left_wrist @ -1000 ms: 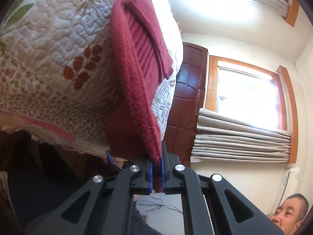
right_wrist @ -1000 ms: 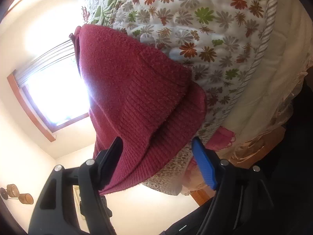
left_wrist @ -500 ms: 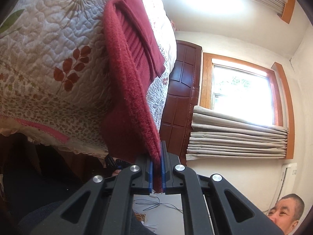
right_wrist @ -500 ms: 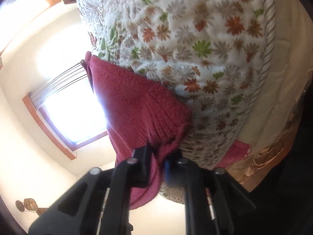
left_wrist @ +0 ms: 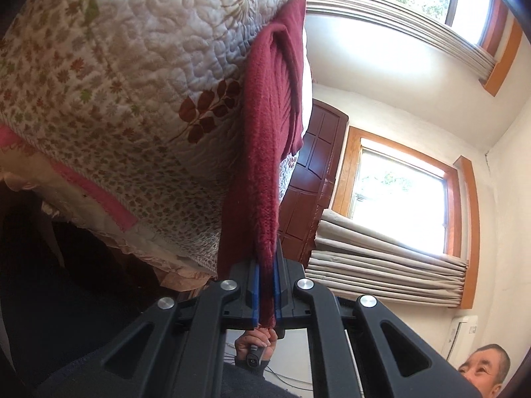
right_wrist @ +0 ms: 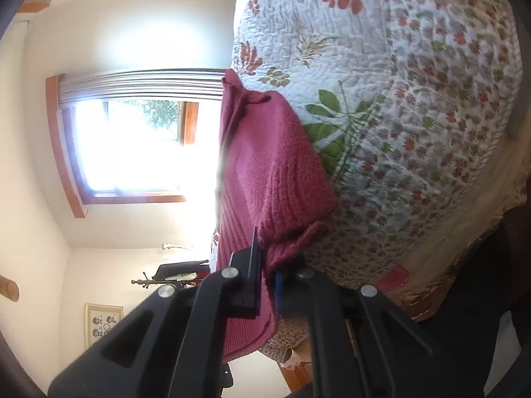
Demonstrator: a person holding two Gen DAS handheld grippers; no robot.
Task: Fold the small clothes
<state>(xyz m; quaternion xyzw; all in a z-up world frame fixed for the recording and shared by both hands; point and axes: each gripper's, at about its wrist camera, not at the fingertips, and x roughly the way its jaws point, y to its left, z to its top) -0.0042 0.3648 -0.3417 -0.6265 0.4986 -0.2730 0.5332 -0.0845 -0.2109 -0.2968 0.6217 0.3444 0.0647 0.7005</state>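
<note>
A dark red knitted garment (left_wrist: 268,139) lies on a floral quilted bedspread (left_wrist: 132,83) and stretches off its edge toward me. My left gripper (left_wrist: 266,285) is shut on the garment's hem, which runs taut between the blue pads. In the right wrist view the same red knit (right_wrist: 268,172) lies folded over on the quilt (right_wrist: 415,99). My right gripper (right_wrist: 267,282) is shut on another bunched edge of it. A hand (left_wrist: 254,343) holding the other gripper's handle shows below the left jaws.
The bed's pink-trimmed edge (left_wrist: 96,195) and a dark gap beneath it lie at lower left. A wooden door (left_wrist: 315,179), windows with curtains (left_wrist: 391,265) and a person (left_wrist: 481,369) at lower right surround the bed. A coat rack (right_wrist: 156,280) stands by the far wall.
My right gripper went from open around the red knit to shut on its edge. Both grippers then swung round with the garment, so the bed sits differently in each view.
</note>
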